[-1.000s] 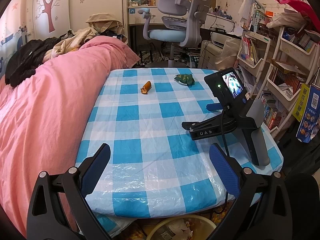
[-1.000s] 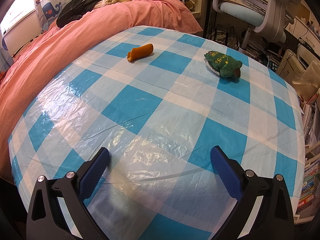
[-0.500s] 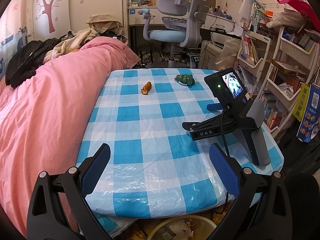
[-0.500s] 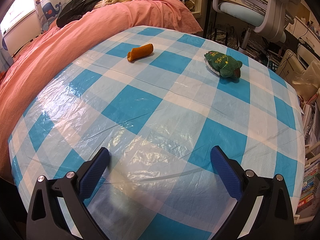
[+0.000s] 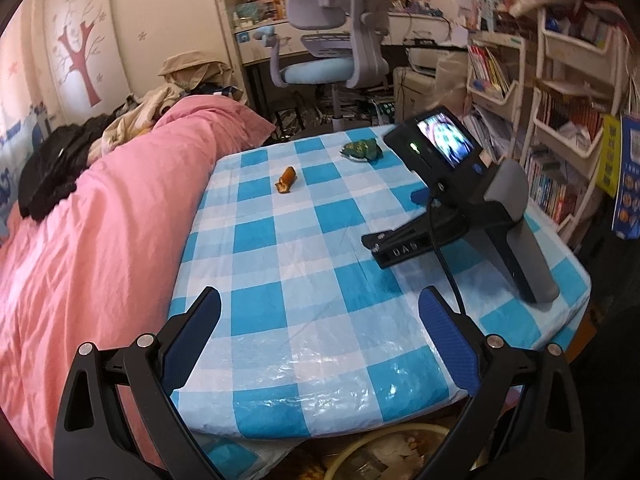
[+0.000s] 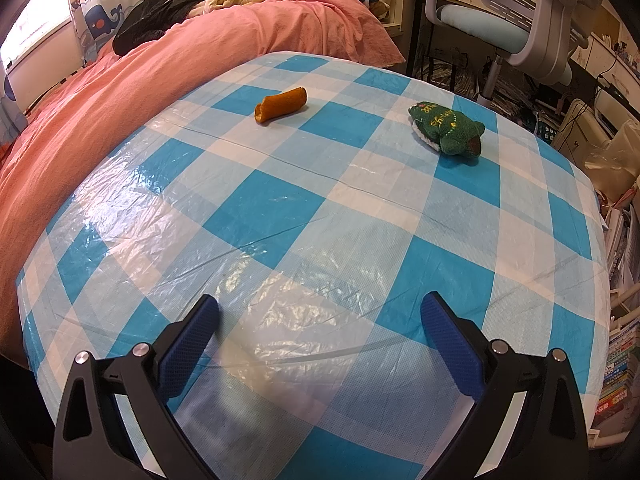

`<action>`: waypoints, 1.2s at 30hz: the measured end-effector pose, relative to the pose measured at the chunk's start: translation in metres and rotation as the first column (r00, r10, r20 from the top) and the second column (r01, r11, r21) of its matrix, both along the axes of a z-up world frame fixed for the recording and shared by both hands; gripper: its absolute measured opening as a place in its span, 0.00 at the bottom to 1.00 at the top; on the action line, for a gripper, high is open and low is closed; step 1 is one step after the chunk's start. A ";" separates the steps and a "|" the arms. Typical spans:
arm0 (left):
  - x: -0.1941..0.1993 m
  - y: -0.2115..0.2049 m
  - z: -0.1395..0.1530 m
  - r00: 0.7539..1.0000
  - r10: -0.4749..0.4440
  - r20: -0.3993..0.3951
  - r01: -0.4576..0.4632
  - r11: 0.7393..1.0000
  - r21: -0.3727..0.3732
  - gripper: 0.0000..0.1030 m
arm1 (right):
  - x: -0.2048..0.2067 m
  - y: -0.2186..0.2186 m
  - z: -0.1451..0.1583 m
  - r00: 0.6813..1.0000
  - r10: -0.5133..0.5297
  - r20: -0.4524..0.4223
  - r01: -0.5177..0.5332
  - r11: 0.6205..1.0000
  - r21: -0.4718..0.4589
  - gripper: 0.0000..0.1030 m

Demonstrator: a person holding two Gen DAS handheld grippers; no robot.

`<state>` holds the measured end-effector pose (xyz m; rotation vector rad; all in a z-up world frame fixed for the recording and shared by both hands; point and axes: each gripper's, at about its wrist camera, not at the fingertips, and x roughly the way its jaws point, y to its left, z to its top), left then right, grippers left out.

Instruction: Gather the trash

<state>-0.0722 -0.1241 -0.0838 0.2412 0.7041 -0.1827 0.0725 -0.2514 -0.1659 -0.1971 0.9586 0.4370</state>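
Note:
An orange peel-like scrap [image 5: 287, 179] [image 6: 281, 104] lies on the far part of the blue-and-white checked table [image 5: 320, 272] [image 6: 328, 208]. A green stuffed piece [image 5: 361, 149] [image 6: 447, 129] lies to its right. My left gripper [image 5: 320, 328] is open and empty above the table's near edge. My right gripper [image 6: 320, 328] is open and empty, resting on the table; its body [image 5: 460, 196] shows in the left wrist view at the right. A bin with trash [image 5: 392, 456] sits below the near edge.
A bed with a pink duvet [image 5: 92, 232] [image 6: 200, 40] borders the table's left side. A grey office chair [image 5: 336, 52] [image 6: 520, 12] stands beyond the table. Shelves of books [image 5: 560, 120] line the right side.
The left gripper has risen and tilted a little, so the table sits lower and further in its view. The right gripper has not moved.

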 end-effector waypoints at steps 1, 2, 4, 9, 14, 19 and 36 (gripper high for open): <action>-0.001 -0.003 -0.002 1.000 -0.009 -0.002 0.009 1.000 0.017 0.93 | 0.000 0.000 0.000 1.000 0.000 0.000 0.000 1.000 0.000 0.94; -0.002 -0.006 -0.004 1.000 -0.014 -0.002 0.014 1.000 0.026 0.93 | 0.000 0.000 0.000 1.000 0.000 0.000 0.000 1.000 0.000 0.94; -0.003 -0.011 -0.006 1.000 -0.027 -0.003 0.027 0.999 0.040 0.93 | 0.000 0.000 0.000 1.000 0.000 0.000 0.000 1.000 0.000 0.94; -0.003 -0.013 -0.007 0.999 -0.033 -0.003 0.033 0.998 0.045 0.93 | 0.000 0.000 0.000 1.000 0.000 0.000 0.000 1.000 0.000 0.94; -0.002 -0.008 -0.002 1.000 -0.012 0.015 0.012 1.000 0.015 0.93 | 0.000 0.000 0.000 1.000 0.000 0.000 0.000 1.000 0.000 0.94; 0.001 -0.008 -0.007 1.000 -0.001 0.001 0.001 1.000 0.017 0.93 | 0.000 0.000 0.000 1.000 0.000 0.000 0.000 1.000 0.000 0.94; 0.000 -0.007 -0.006 1.000 -0.007 -0.001 0.007 1.000 0.004 0.93 | 0.000 0.000 0.000 1.000 0.000 0.000 0.000 1.000 0.000 0.94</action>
